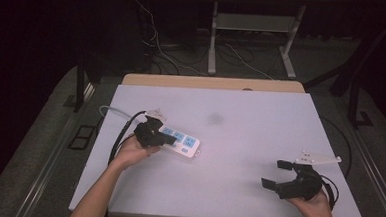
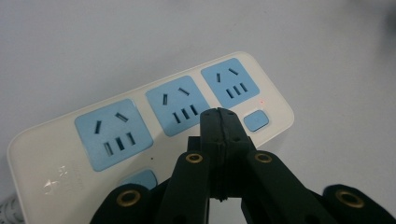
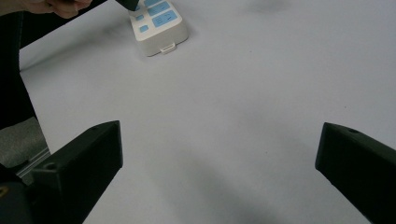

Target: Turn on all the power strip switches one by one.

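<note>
A white power strip with three blue sockets lies on the left half of the white table. My left gripper is shut with nothing between its jaws. In the left gripper view its tips hover over the power strip, between the middle socket and a small blue switch button; whether they touch it I cannot tell. My right gripper rests low at the table's near right, open and empty. The right gripper view has its jaws wide apart over bare table, the power strip far off.
The strip's cable runs off the table's left edge. A faint dark smudge marks the table's middle back. Behind the table stand a metal frame and loose floor cables.
</note>
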A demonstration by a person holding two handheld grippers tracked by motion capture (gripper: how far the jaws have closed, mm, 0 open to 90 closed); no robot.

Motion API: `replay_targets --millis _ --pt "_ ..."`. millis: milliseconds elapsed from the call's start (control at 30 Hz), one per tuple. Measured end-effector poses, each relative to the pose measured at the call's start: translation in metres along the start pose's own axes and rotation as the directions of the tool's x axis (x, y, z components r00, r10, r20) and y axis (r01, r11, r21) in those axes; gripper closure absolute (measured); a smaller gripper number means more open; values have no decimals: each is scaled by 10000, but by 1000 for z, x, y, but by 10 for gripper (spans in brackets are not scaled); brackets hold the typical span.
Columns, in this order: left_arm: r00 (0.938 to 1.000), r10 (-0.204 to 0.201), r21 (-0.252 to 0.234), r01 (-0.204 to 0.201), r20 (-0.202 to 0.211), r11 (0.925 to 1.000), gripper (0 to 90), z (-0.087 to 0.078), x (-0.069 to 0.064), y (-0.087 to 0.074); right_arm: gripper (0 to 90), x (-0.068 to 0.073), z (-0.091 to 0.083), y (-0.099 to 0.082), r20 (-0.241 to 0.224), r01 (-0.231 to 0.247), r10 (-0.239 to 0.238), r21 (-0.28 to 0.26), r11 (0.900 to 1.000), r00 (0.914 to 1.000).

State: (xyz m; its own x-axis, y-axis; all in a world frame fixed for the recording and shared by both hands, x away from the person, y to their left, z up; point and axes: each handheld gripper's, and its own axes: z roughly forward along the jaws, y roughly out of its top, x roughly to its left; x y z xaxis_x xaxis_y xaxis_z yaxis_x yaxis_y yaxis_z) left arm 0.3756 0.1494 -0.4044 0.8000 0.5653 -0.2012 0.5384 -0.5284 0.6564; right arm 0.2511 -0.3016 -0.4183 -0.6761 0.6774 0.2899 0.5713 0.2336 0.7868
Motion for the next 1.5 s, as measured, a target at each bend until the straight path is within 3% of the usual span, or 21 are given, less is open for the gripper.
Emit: replay_targets --millis 400,767,1000,1500 --pt "9994 -25 128 29 -355 9999 895 -16 9 3 6 0 0 0 -1 -11 11 21 10000 10000" --pt "9973 -393 21 395 -620 9992 895 -23 23 -4 6 0 1 0 -2 22 -22 31 10000 10000" --pt "9963 -532 101 540 -671 9985 895 -21 28 -7 6 0 1 0 3 39 -39 40 10000 10000" --pt "9966 -405 462 438 -719 9980 894 -10 29 -6 6 -1 1 0 -29 46 -46 47 10000 10000"
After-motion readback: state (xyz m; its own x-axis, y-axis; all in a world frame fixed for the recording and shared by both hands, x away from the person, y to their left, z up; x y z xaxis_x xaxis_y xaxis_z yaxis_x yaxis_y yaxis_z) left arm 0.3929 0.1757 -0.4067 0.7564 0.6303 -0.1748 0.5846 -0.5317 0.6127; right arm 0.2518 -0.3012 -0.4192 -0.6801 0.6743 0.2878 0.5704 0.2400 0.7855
